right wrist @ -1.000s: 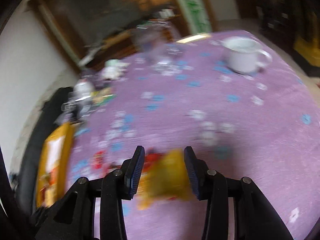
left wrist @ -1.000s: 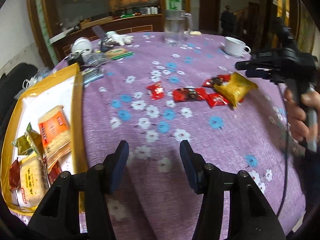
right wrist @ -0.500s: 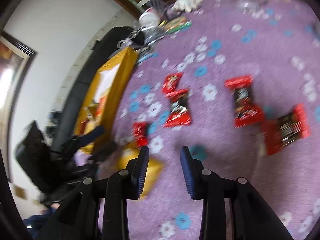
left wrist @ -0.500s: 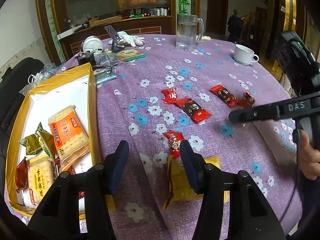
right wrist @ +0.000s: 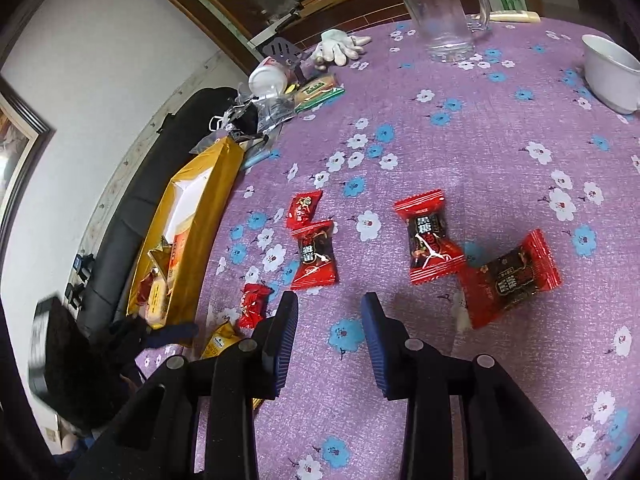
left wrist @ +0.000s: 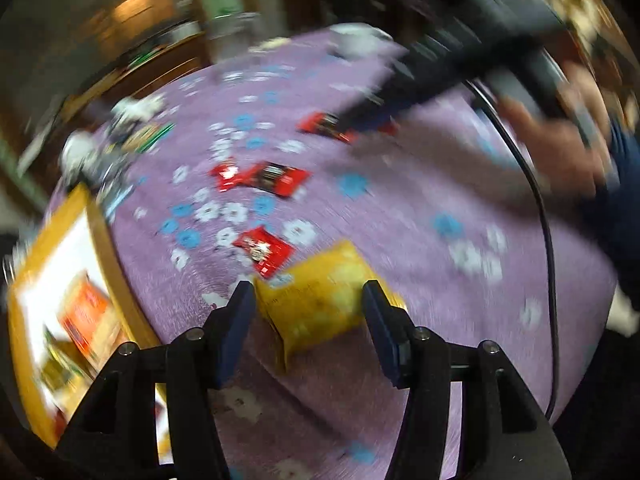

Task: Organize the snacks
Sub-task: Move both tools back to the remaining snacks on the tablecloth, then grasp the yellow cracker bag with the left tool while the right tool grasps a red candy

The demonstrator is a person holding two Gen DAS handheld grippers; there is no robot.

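Observation:
A yellow snack pack (left wrist: 320, 300) lies on the purple flowered tablecloth (left wrist: 400, 208) between the open fingers of my left gripper (left wrist: 306, 300); the view is blurred and the pads look apart from it. It also shows in the right wrist view (right wrist: 218, 340). Several red candy packs lie loose, one small (left wrist: 262, 249), one long (right wrist: 314, 256), two more (right wrist: 430, 242) (right wrist: 508, 278). A yellow box (right wrist: 192, 220) at the left holds several snack packs. My right gripper (right wrist: 330, 306) is open and empty above the cloth.
A glass mug (right wrist: 442, 8) and a white cup (right wrist: 612, 72) stand at the far side. A white glove (right wrist: 340, 48), a green pack (right wrist: 318, 92) and clutter lie at the far left. A black chair (right wrist: 132, 200) stands beyond the box.
My left gripper has swung forward so its fingers straddle the yellow pack. My right gripper has drawn back from the yellow pack and now faces the red candies.

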